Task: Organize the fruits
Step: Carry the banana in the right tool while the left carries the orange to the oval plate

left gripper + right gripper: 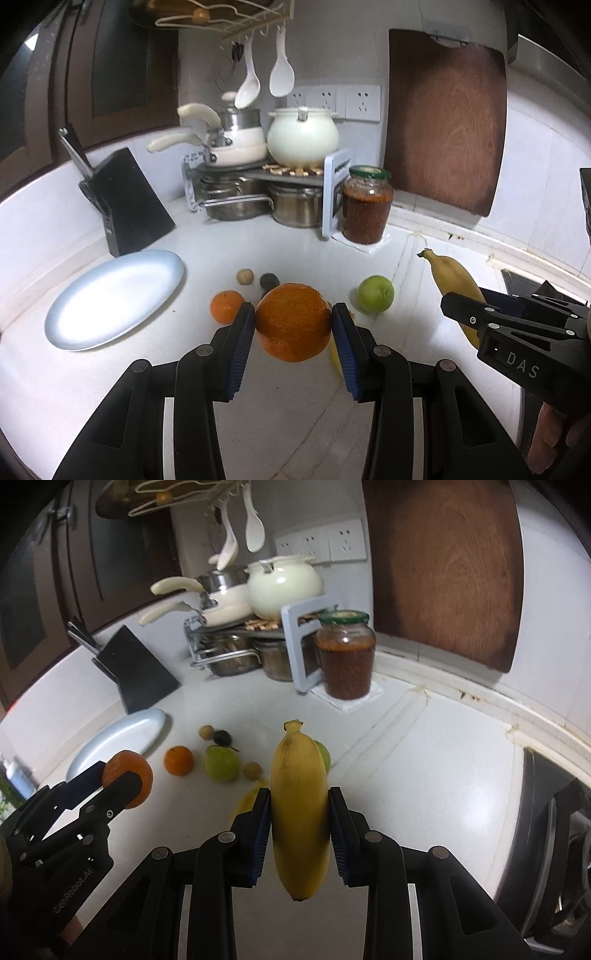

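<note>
The left gripper (293,319) clamps a firm, heavy orange (293,326) across its middle, above the counter (207,243). The right gripper (300,814) grips a soft banana (299,812) mid-length, apparently lifted; it bruises easily, so a light squeeze suits it.

A: Yellow fruit (335,354) mostly hidden behind left gripper's (293,321) right pad; possibly a second banana.

B: Noted. Green fruit (323,754) largely screened by held banana (300,812). Small dark fruit (222,737) too small to identify.
</note>
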A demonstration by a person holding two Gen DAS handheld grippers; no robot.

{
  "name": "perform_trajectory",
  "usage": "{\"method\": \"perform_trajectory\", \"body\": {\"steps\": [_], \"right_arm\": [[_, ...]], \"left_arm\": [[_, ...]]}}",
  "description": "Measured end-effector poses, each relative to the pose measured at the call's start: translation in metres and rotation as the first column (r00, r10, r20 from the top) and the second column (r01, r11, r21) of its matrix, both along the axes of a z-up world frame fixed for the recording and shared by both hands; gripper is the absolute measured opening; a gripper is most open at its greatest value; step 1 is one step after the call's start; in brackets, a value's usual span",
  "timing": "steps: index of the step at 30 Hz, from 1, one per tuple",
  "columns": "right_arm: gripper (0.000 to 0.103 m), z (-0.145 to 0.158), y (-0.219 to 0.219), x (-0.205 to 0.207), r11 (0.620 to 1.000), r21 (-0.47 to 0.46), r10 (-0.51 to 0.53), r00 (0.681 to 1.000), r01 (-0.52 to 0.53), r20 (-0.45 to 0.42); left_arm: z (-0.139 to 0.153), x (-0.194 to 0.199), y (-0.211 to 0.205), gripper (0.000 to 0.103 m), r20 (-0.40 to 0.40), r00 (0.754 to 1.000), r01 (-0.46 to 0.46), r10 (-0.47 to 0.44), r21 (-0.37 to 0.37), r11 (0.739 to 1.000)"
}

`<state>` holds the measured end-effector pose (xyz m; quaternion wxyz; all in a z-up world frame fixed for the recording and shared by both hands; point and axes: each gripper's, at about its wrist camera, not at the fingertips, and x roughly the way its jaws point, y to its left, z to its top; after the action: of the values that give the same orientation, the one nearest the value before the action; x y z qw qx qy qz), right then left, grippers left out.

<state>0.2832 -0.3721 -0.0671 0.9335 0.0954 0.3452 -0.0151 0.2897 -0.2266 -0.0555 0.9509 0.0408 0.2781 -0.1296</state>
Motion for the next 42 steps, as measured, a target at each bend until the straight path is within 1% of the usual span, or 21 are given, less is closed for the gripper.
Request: {"method": "perform_trajectory", "body": {"steps": [6, 11, 20, 28, 35, 42], "right_arm": [[0.031, 0.017, 0.007, -0.007, 0.999, -0.001, 0.039, 0.998, -0.039, 0.042], [0.031, 0.031, 0.017, -0.011, 0.998, 0.001, 0.069, 0.994, -0.069, 0.079], [0.031, 0.05, 0.043, -0.008, 0.994, 0.029, 0.102, 0.986, -0.107, 0.131], [0.031, 0.064, 0.083, 0.008, 0.984, 0.039, 0.165, 0.972, -0.174, 0.17], [0.031, 0.072, 0.126, 0.03, 0.966, 0.047, 0.241, 0.951, -0.254, 0.192], [0.031, 0.077, 0.172, 0.053, 0.943, 0.055, 0.312, 0.927, -0.329, 0.207]], "left_arm": [[0.015, -0.014, 0.008, 0.042, 0.026, 0.999, -0.026, 0.027, -0.022, 0.999], [0.028, -0.023, 0.018, 0.042, 0.066, 0.997, -0.046, 0.048, -0.032, 0.998], [0.052, -0.026, 0.047, 0.042, 0.114, 0.991, -0.064, 0.068, -0.04, 0.997], [0.064, -0.021, 0.087, 0.042, 0.149, 0.983, -0.104, 0.11, -0.05, 0.993], [0.072, -0.012, 0.129, 0.042, 0.173, 0.968, -0.175, 0.181, -0.05, 0.983], [0.072, -0.002, 0.171, 0.042, 0.178, 0.95, -0.252, 0.255, -0.04, 0.967]]}}
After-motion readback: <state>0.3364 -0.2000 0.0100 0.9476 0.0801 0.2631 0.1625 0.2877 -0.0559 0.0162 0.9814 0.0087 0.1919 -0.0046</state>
